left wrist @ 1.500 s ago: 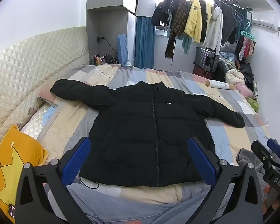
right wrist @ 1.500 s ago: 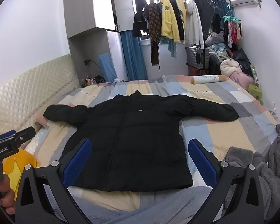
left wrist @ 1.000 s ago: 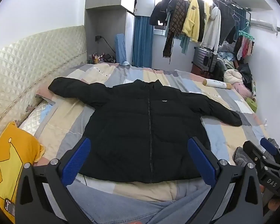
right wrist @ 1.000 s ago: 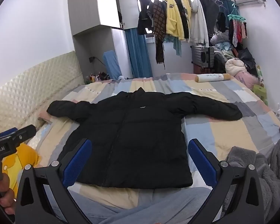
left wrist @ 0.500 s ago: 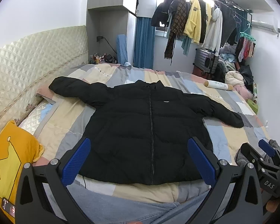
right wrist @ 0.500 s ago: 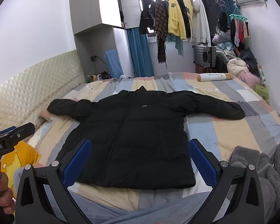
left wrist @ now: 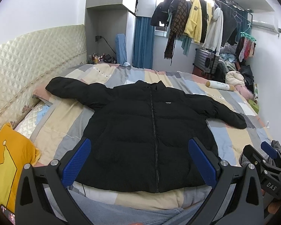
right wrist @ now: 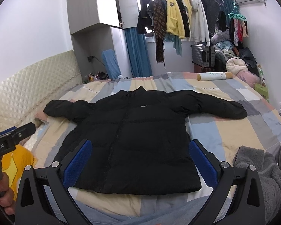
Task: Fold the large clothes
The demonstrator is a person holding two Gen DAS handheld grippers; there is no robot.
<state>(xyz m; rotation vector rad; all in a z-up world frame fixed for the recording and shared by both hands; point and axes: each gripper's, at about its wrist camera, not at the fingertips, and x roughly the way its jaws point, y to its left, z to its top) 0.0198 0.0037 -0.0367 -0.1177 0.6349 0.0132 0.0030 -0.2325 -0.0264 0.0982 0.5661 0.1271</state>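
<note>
A: What lies around the black puffer jacket [left wrist: 151, 131]?

B: It's spread flat, zipped, sleeves out, mid-frame on the patchwork bedspread [left wrist: 65, 129]. A yellow pillow [left wrist: 7, 161] sits at lower left, a grey fleece garment [right wrist: 262, 170] at lower right, and a rolled bolster [right wrist: 213, 76] lies beyond the far sleeve. A quilted headboard [left wrist: 28, 60] runs along the left.

A: Any open room?

B: Bare bedspread shows on both sides of the body and beyond the collar. The hem lies close to the near edge of the bed, just above a strip of blue denim.

A: And the jaws?

B: The left gripper [left wrist: 139, 162] and right gripper [right wrist: 140, 162] both stand spread wide, holding nothing, their blue pads [left wrist: 77, 161] hovering short of the hem.
</note>
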